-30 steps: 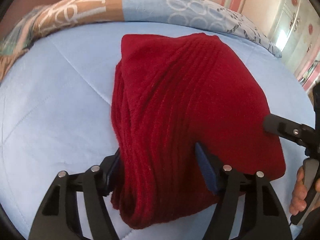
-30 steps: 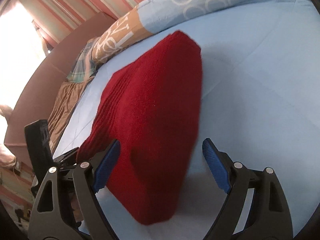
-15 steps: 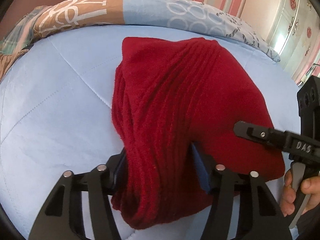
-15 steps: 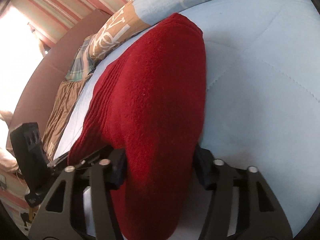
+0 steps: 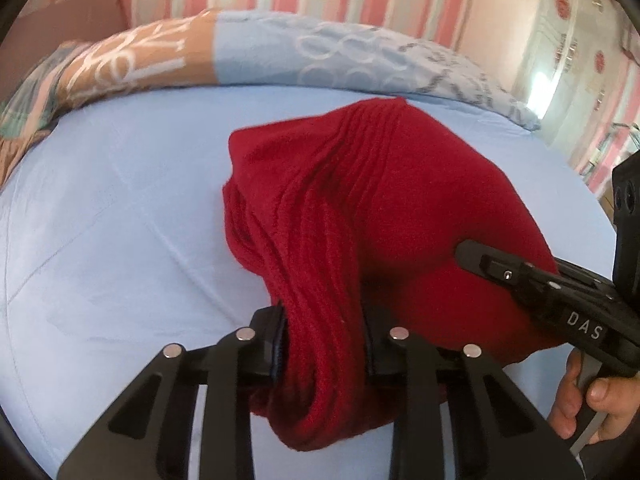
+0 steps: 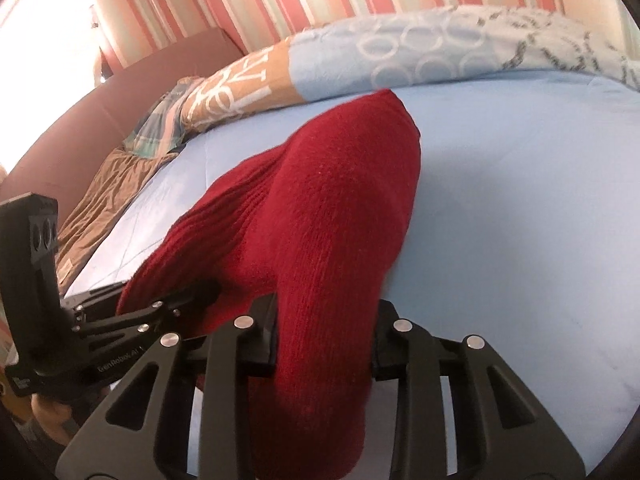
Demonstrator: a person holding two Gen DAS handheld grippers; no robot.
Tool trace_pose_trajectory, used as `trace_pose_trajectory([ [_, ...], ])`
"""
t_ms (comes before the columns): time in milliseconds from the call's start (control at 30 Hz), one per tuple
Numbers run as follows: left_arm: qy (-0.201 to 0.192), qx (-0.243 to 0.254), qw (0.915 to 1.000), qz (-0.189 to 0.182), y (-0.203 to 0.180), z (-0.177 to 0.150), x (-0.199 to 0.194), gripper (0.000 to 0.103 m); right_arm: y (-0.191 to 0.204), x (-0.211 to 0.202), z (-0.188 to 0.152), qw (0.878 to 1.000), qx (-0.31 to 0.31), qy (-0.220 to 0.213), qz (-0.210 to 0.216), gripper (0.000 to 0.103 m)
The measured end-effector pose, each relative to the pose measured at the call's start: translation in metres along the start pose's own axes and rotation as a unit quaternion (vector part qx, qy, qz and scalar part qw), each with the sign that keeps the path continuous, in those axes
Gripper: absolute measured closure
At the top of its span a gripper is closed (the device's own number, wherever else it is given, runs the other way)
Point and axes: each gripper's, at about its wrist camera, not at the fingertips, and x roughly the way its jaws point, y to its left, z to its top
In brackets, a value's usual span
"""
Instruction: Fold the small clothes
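A dark red knitted garment (image 5: 372, 216) lies bunched on the light blue bed sheet (image 5: 120, 220). My left gripper (image 5: 324, 344) is shut on its near ribbed edge, which is lifted off the sheet. My right gripper (image 6: 324, 328) is shut on the garment's (image 6: 328, 216) other near corner. In the left wrist view the right gripper (image 5: 540, 280) comes in from the right against the cloth. In the right wrist view the left gripper (image 6: 132, 320) is at the left, gripping the ribbed part. The pads are hidden by the cloth.
A patterned blue and orange quilt (image 5: 248, 48) lies rolled along the far side of the bed. A brown headboard (image 6: 100, 120) and a brown cloth (image 6: 104, 192) are at the left. A striped wall (image 6: 320, 0) is behind. Bare blue sheet (image 6: 520, 200) stretches to the right.
Both grippers closed on the garment's near edge; a second ago their jaws were wide around it. The near edge has risen off the sheet and the views have tilted up.
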Motion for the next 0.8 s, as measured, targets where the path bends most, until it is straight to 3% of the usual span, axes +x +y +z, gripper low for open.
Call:
trace_pose_trajectory([
  [133, -0.006, 0.013, 0.9997, -0.019, -0.043, -0.012, -0.022, 0.074, -0.023, -0.048, -0.022, 1.000, 0.004, -0.004, 0.001, 0.072],
  [267, 0.013, 0.027, 0.9991, -0.029, -0.079, -0.048, -0.036, 0.074, -0.038, -0.086, -0.060, 1.000, 0.013, 0.018, 0.000, 0.072],
  [400, 0.052, 0.036, 0.9979, -0.017, -0.091, -0.085, -0.014, 0.068, -0.056, -0.080, -0.100, 0.998, 0.033, 0.055, 0.004, 0.070],
  [500, 0.039, 0.048, 0.9980, -0.013, -0.092, -0.089, -0.008, 0.059, -0.068, -0.076, -0.106, 0.997, 0.061, 0.043, 0.031, 0.067],
  [633, 0.039, 0.058, 0.9973, 0.023, -0.091, -0.083, -0.017, 0.034, -0.069, -0.082, -0.105, 0.994, 0.078, 0.054, 0.046, 0.050],
  [667, 0.040, 0.056, 0.9973, 0.025, -0.090, -0.082, -0.021, 0.034, -0.067, -0.087, -0.104, 0.994, 0.081, 0.055, 0.050, 0.045],
  [733, 0.040, 0.046, 0.9977, 0.030, -0.086, -0.083, -0.037, 0.031, -0.060, -0.107, -0.103, 0.995, 0.080, 0.044, 0.049, 0.020],
  [800, 0.024, 0.038, 0.9974, 0.056, -0.081, -0.086, -0.055, 0.024, -0.048, -0.133, -0.104, 0.998, 0.059, 0.010, 0.024, 0.015],
])
